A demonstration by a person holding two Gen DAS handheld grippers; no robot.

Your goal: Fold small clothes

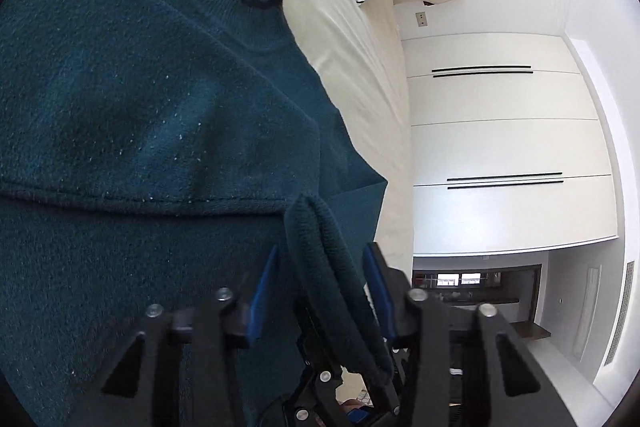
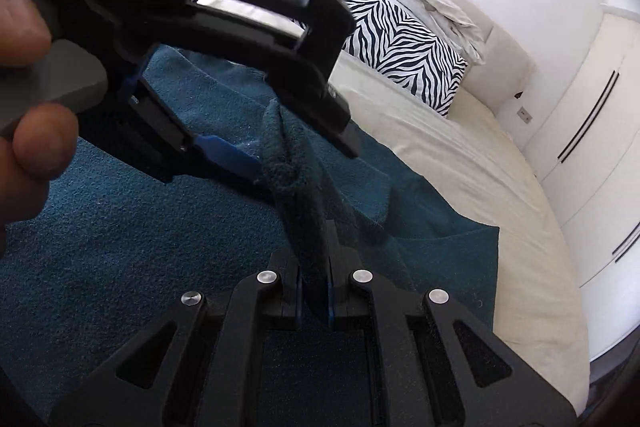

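Teal knitted sweater (image 1: 140,107) on cream bed (image 1: 360,67): right gripper (image 2: 314,291) clamps its bunched edge; left gripper (image 1: 320,287), jaws apart, straddles it. Mid-fold handover; next, left must pinch.

My left gripper (image 1: 320,283): matte black plastic linkage, round silver screws at pivots, blue pads (image 1: 262,301) lining fingers. My right gripper (image 2: 314,297): same black frame, silver screws, blue pads. Grey trigger (image 2: 60,83) under my hand (image 2: 28,75).
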